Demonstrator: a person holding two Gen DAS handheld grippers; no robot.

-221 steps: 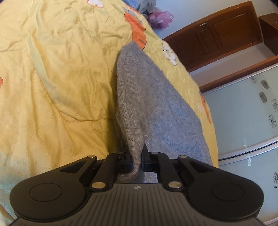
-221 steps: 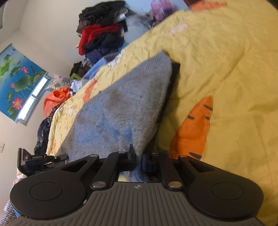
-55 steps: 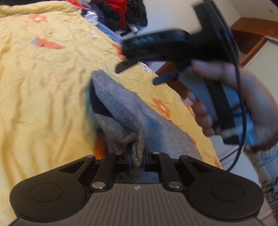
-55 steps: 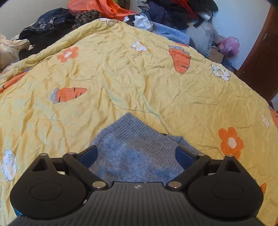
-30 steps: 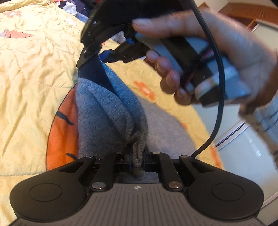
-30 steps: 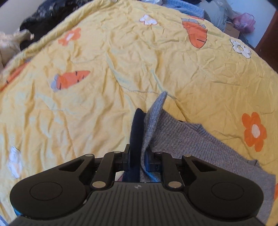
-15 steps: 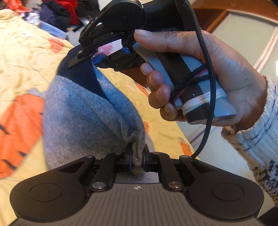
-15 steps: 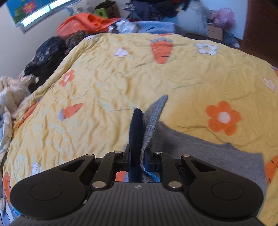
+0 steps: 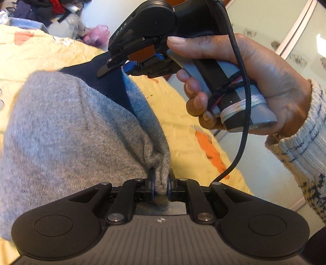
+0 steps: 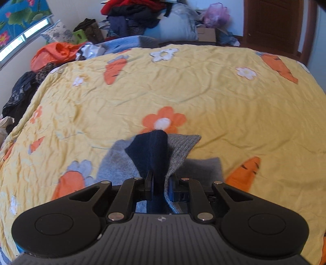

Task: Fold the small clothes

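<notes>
A small grey knitted garment point(image 9: 67, 130) with a dark navy band point(image 9: 106, 81) is held up over a yellow bedspread point(image 10: 183, 87). My left gripper point(image 9: 160, 186) is shut on a bunched grey corner of it. My right gripper point(image 10: 161, 185) is shut on the navy band point(image 10: 151, 150) and a grey ribbed edge point(image 10: 181, 146). In the left wrist view the right gripper point(image 9: 114, 65), held in a hand, pinches the far corner of the same garment. The garment's lower part hangs out of sight below both grippers.
The bedspread has orange carrots and flowers point(image 10: 164, 121). Piles of clothes point(image 10: 130, 18) and an orange bag point(image 10: 55, 53) lie beyond the far bed edge. A brown wooden door point(image 10: 273, 24) stands far right. A glass panel point(image 9: 285, 36) is right of the bed.
Both grippers have lifted the garment off the bed and drawn closer together. The right gripper, open 1.8 s ago, has shut on the navy-banded edge. The left grip is unchanged.
</notes>
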